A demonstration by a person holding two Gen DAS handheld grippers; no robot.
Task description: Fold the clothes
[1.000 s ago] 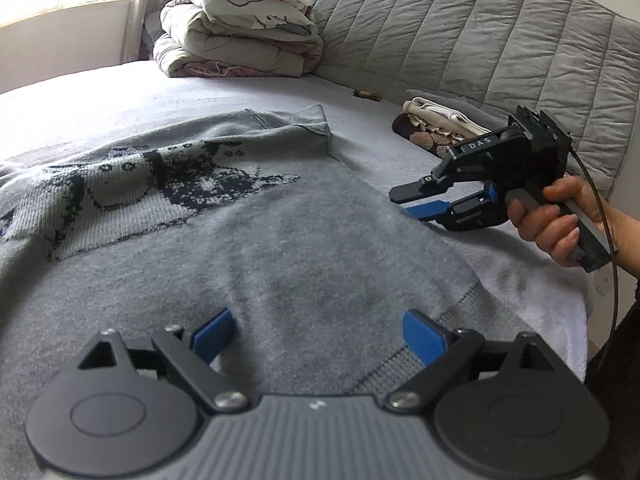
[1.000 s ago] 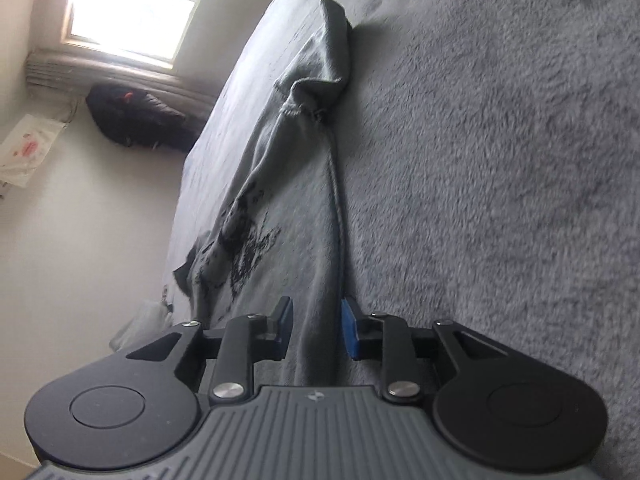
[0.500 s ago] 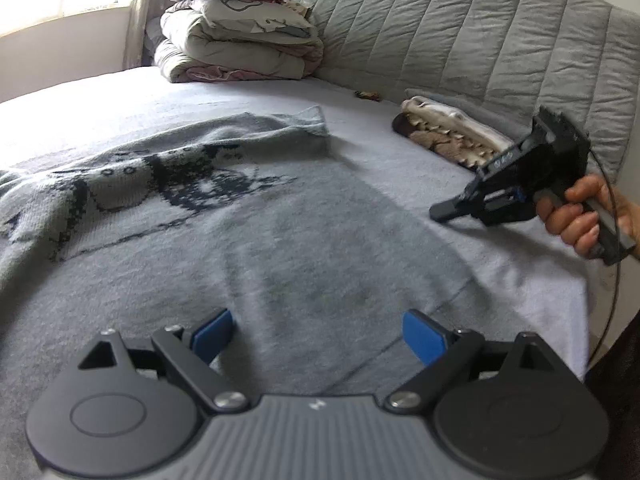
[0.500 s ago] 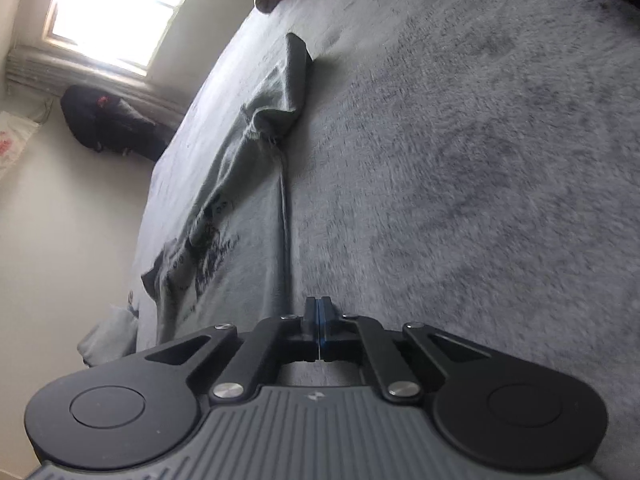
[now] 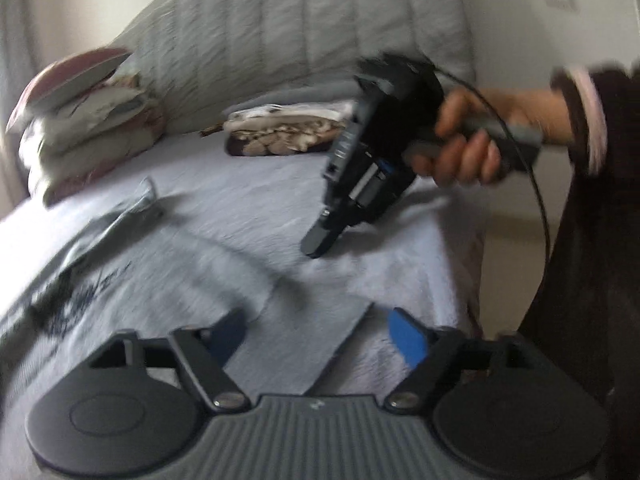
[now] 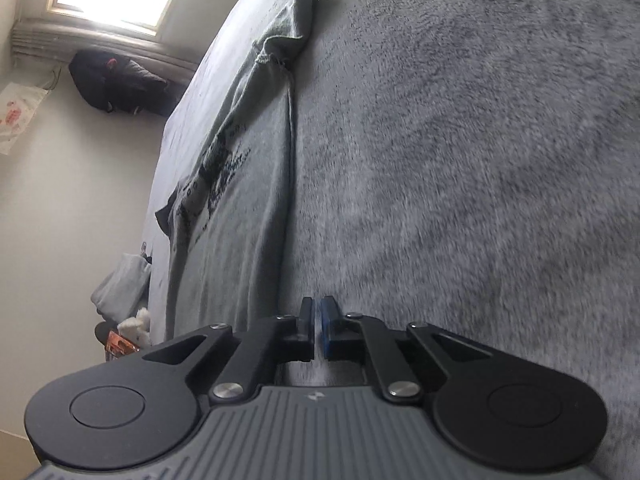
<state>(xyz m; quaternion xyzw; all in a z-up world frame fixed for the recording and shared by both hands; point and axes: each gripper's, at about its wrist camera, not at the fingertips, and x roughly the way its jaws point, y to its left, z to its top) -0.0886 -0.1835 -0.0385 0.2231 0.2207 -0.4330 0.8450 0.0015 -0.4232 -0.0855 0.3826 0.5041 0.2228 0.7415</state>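
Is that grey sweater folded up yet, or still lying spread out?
Still spread: the grey sweater lies flat along the bed, one sleeve stretched out.

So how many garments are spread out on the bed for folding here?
1: a grey sweater lying flat on the bed, right gripper pinching its edge. Bedding and a folded patterned item sit by the headboard.

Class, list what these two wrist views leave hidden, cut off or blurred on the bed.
- Left wrist view: sweater print smeared by motion blur.
- Right wrist view: right gripper is shut; its body hides whether cloth is pinched.
- Right wrist view: bedding stack cut off at the top edge.
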